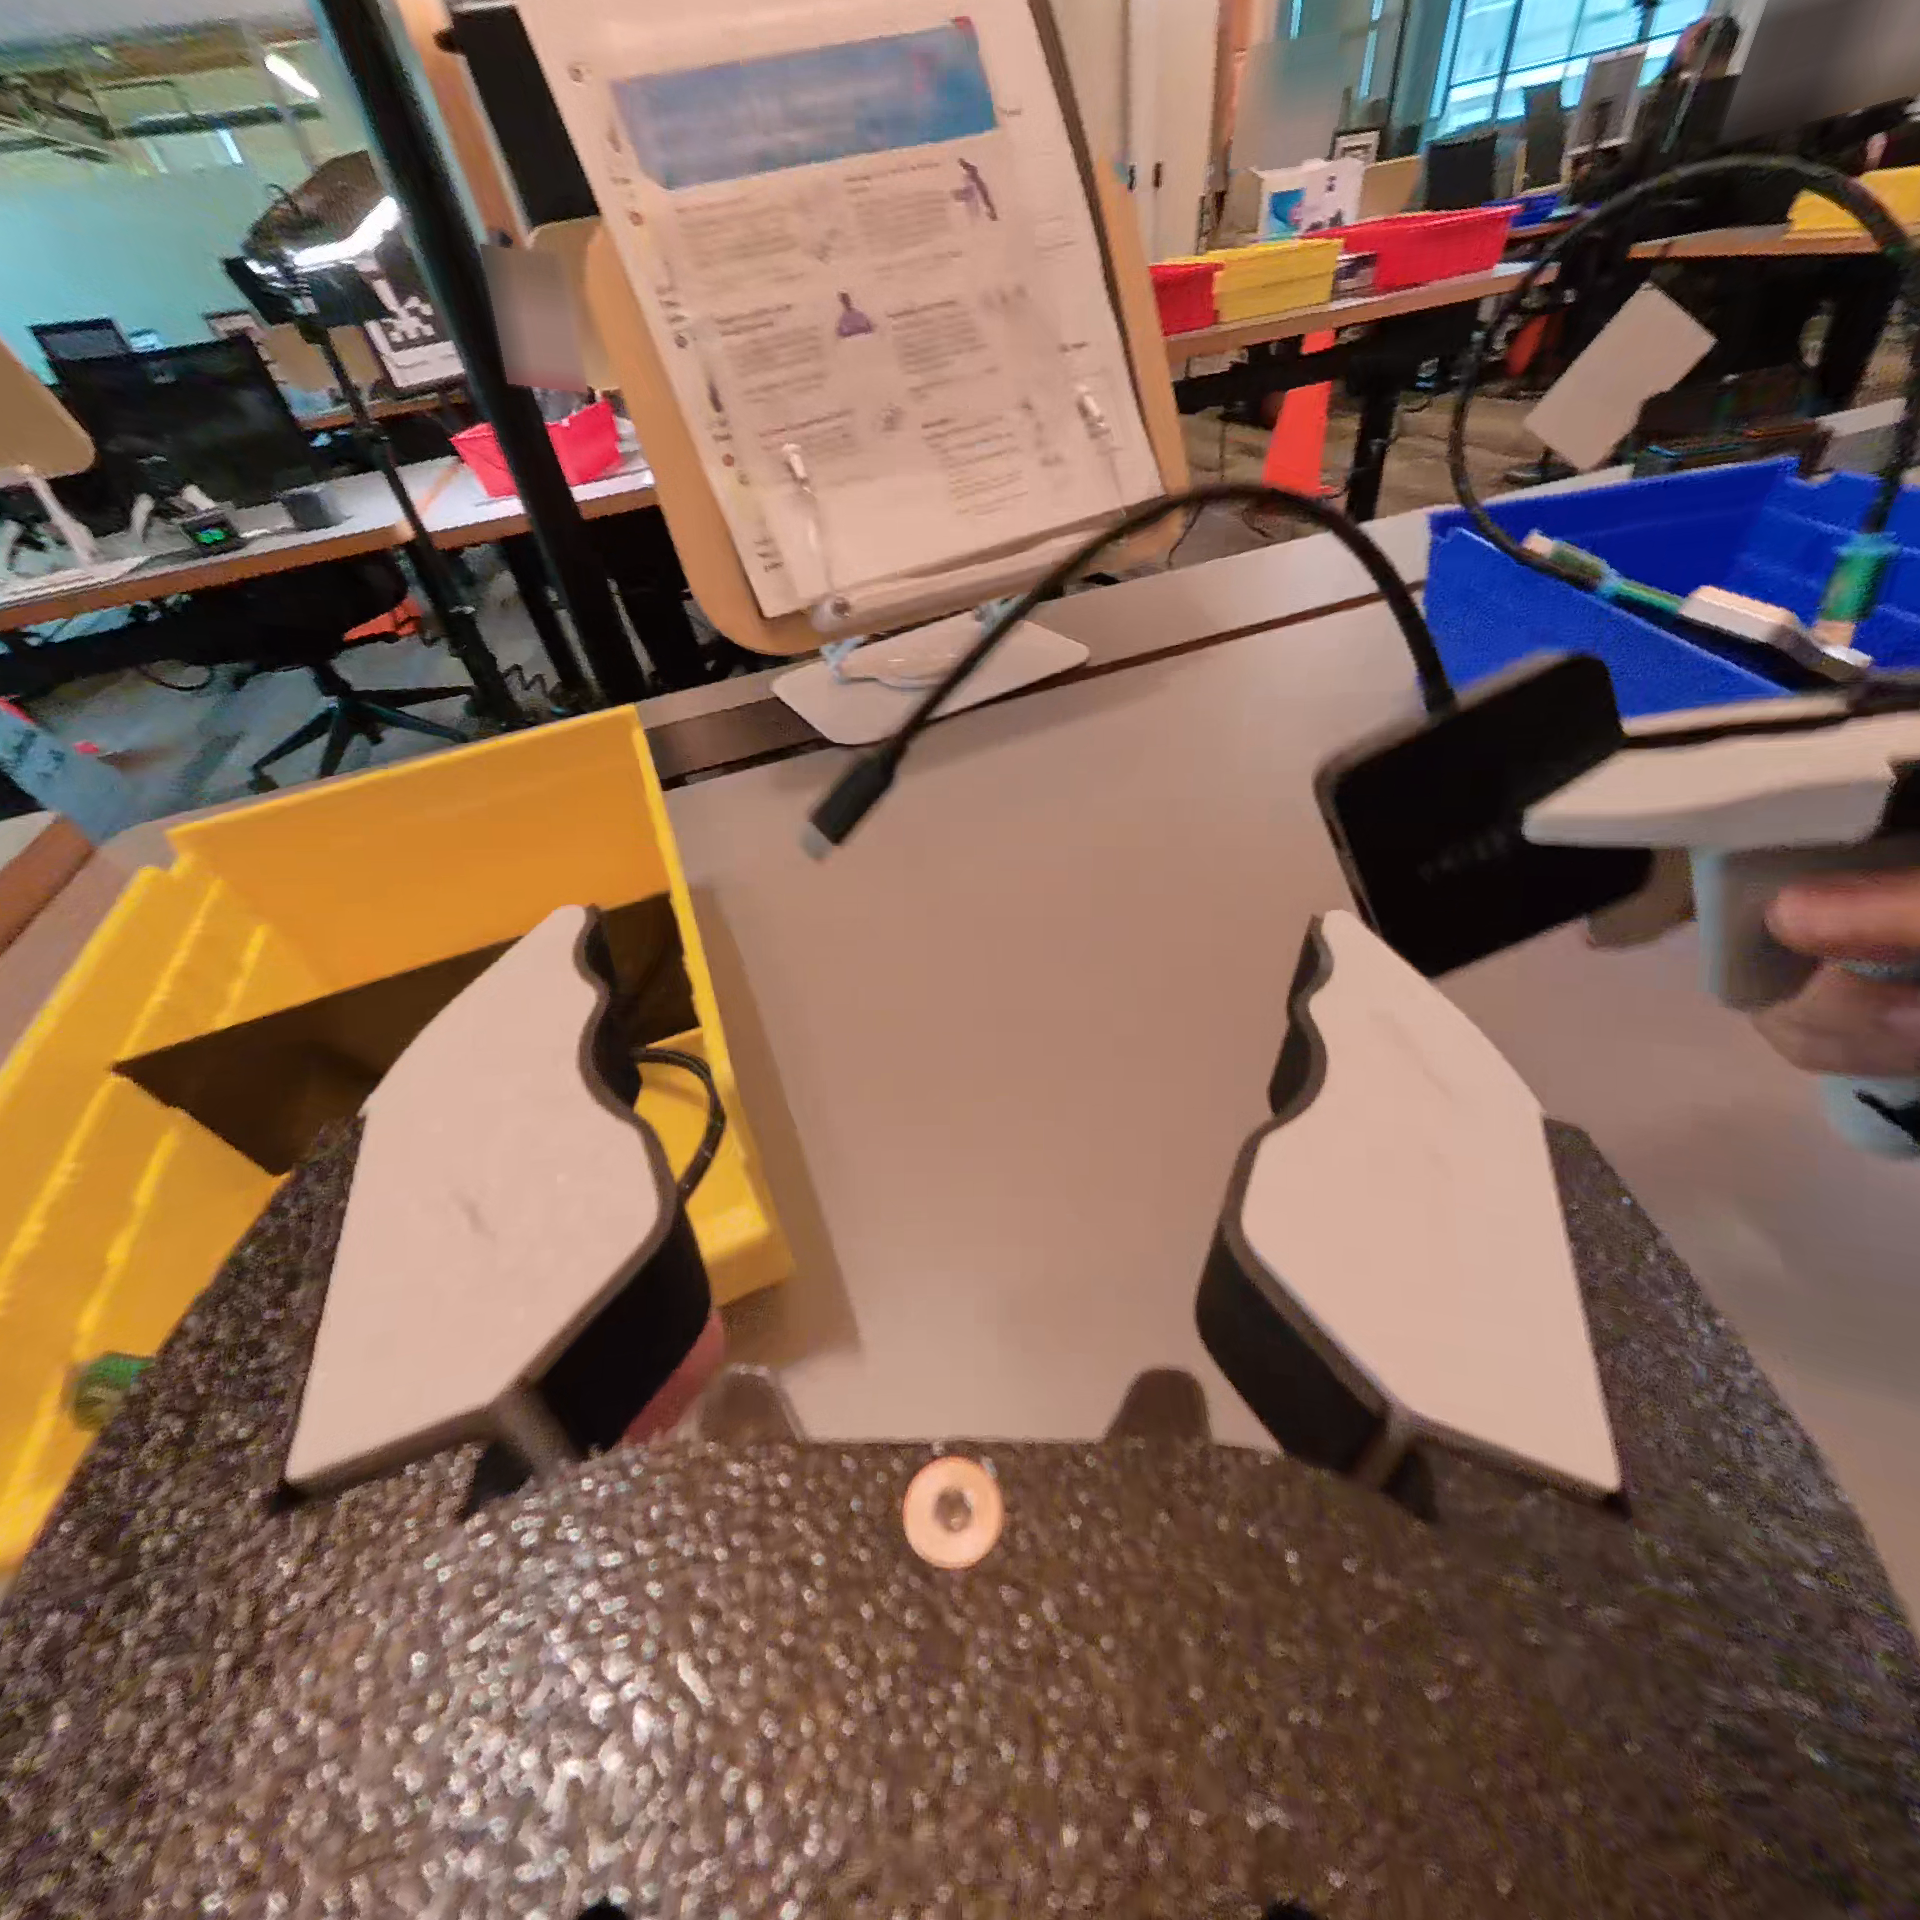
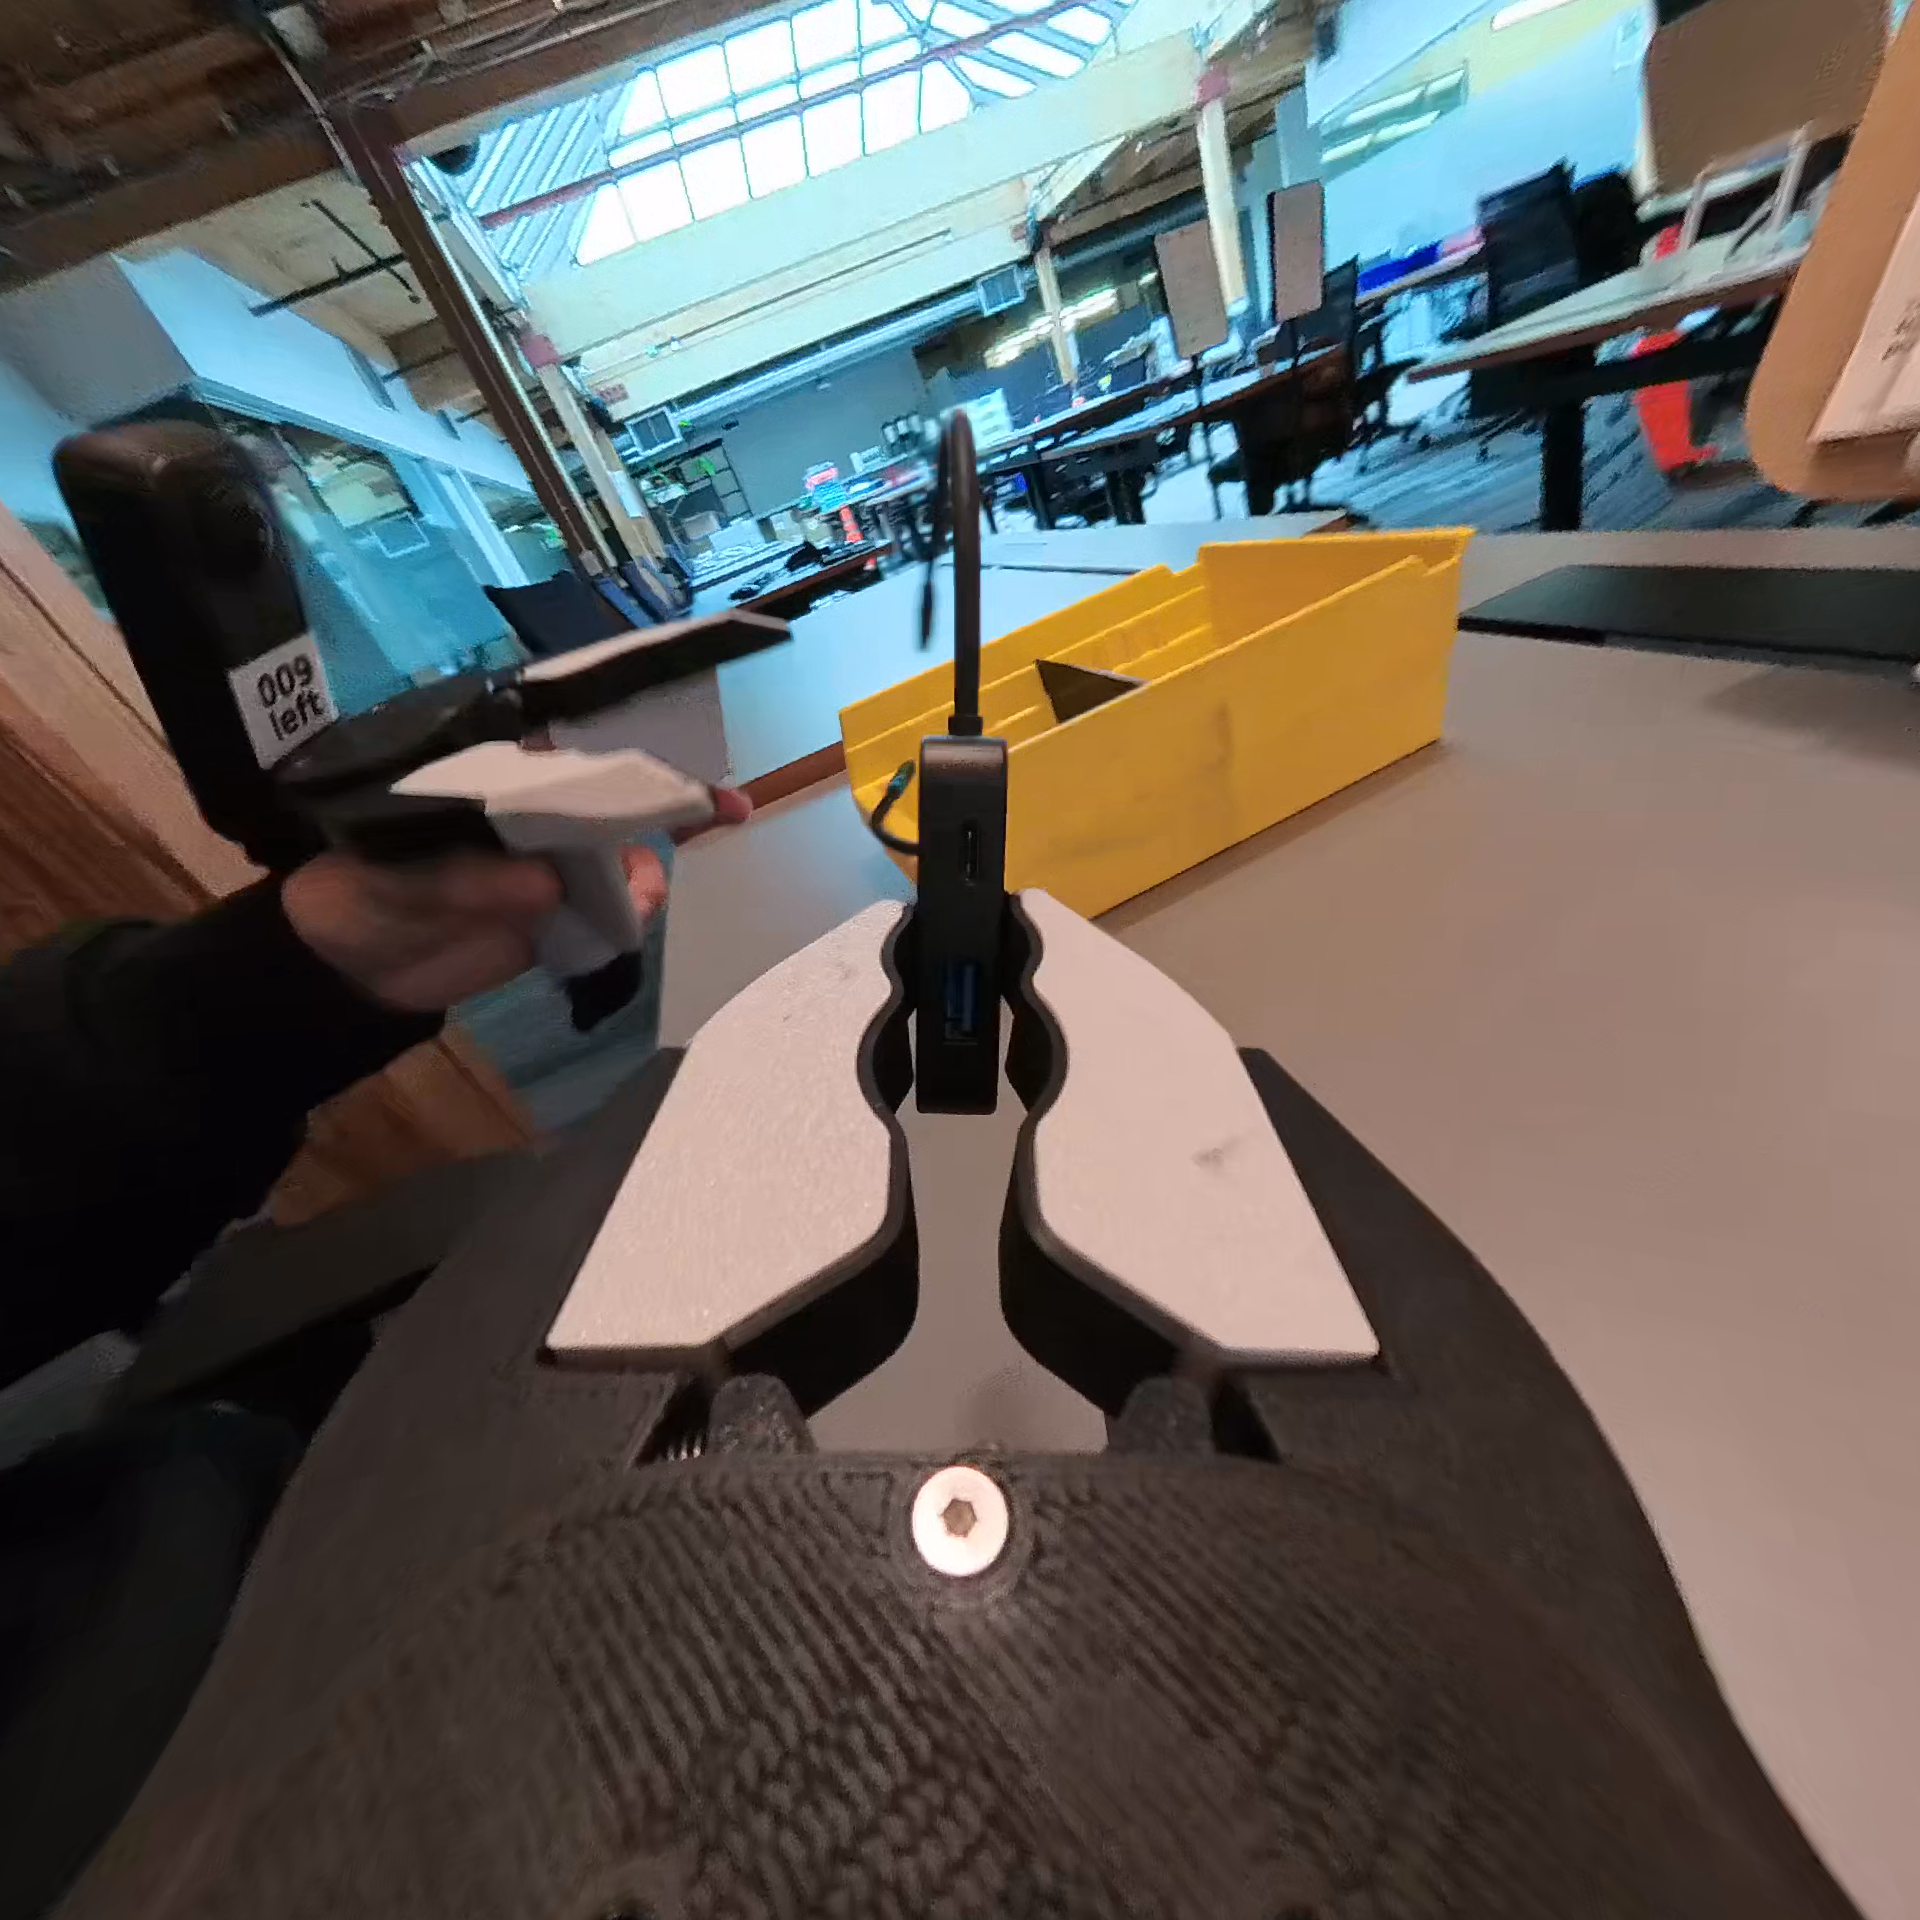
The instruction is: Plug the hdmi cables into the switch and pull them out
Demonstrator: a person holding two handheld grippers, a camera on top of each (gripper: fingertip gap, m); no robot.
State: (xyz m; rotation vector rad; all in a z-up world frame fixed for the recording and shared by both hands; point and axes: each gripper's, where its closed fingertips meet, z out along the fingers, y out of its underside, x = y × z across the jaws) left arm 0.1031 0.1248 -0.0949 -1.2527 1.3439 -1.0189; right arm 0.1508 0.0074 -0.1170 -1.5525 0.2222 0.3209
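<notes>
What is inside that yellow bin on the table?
The yellow bin holds a black cable looping near its front edge, beside a dark divider. The left gripper, open, hides part of the inside, so anything more there cannot be seen.

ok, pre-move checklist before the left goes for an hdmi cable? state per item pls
1. Switch held: ok. The right gripper is shut on it, edge-on, and it is lifted off the table.
2. Ports reachable: ok. One edge with its ports faces the right wrist camera; none there has a plug in it.
3. Left gripper free: ok. It is open with nothing between its fingers.
4. Cable located: cannot tell. A black cable lies in the yellow bin, plug type hidden.
5. Switch's own lead: ok. It arcs free, its plug in mid-air.
6. Path between grippers: ok. Nothing stands between them.
</notes>
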